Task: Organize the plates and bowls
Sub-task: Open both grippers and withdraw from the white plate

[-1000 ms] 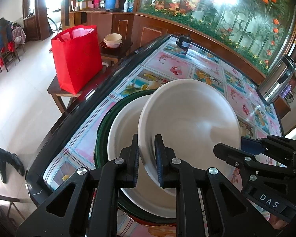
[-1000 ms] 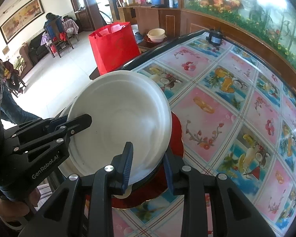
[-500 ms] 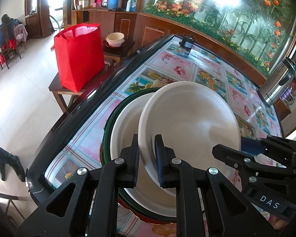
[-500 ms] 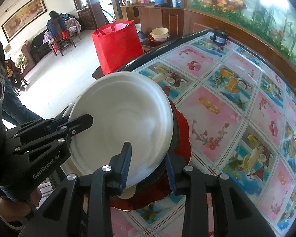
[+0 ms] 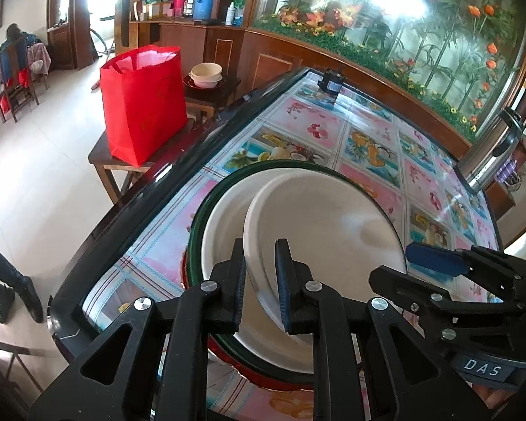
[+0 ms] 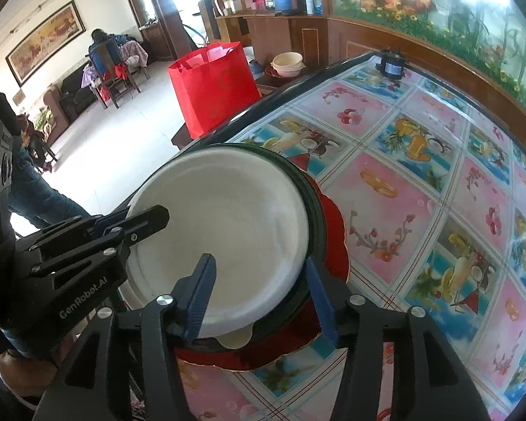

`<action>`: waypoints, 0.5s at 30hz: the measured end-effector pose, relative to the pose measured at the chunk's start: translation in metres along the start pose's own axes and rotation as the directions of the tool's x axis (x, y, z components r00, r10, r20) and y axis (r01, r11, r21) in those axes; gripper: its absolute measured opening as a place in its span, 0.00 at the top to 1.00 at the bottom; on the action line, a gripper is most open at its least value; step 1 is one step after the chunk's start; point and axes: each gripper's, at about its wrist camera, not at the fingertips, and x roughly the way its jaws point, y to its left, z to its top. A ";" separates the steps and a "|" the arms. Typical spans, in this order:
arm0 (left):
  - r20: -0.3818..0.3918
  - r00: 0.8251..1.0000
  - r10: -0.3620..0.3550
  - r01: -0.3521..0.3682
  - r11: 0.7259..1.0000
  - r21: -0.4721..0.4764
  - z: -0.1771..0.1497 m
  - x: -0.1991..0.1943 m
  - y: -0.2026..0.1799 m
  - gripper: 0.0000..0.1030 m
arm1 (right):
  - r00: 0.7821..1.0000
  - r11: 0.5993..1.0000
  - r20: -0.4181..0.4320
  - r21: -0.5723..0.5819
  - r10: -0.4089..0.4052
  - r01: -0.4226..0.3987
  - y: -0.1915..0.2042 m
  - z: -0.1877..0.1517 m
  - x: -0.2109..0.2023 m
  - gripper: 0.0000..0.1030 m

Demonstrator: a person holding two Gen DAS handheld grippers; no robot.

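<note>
A red bag [image 5: 144,103] stands on a low wooden side table [image 5: 122,161] beside the tabletop [image 6: 420,189], which carries a fruit-print cover. A small black device [image 6: 391,63] sits near the tabletop's far edge. A steel flask [image 5: 491,154] stands at the right.

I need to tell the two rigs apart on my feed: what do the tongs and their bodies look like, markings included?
Both are matte black plastic linkages with silver pivot screws and blue pads inside the fingers. The left tongs carry white "GenRobot.AI" lettering on the body, read in the right wrist view. The right tongs bear a "DAS" label, read in the left wrist view. No cables or sleeves show.
</note>
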 end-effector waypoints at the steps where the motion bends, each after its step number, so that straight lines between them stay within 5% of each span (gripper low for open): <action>1: 0.007 1.000 0.007 -0.007 1.000 0.006 0.000 -0.002 -0.001 0.86 | 1.000 1.000 0.007 0.006 0.002 -0.002 -0.001 -0.001 -0.002 0.45; 6: 0.060 0.998 0.029 -0.031 0.999 0.025 -0.005 -0.012 -0.008 0.66 | 0.999 1.000 0.033 0.027 -0.015 0.014 -0.005 -0.007 -0.010 0.38; 8: 0.107 0.994 0.036 -0.039 0.999 0.025 -0.007 -0.020 -0.010 0.43 | 0.998 0.999 0.063 0.046 -0.027 0.024 -0.009 -0.012 -0.017 0.32; 15: 0.216 0.975 0.059 -0.072 0.996 0.051 -0.018 -0.034 -0.020 0.39 | 0.988 0.991 0.119 0.101 -0.101 0.089 -0.019 -0.031 -0.029 0.23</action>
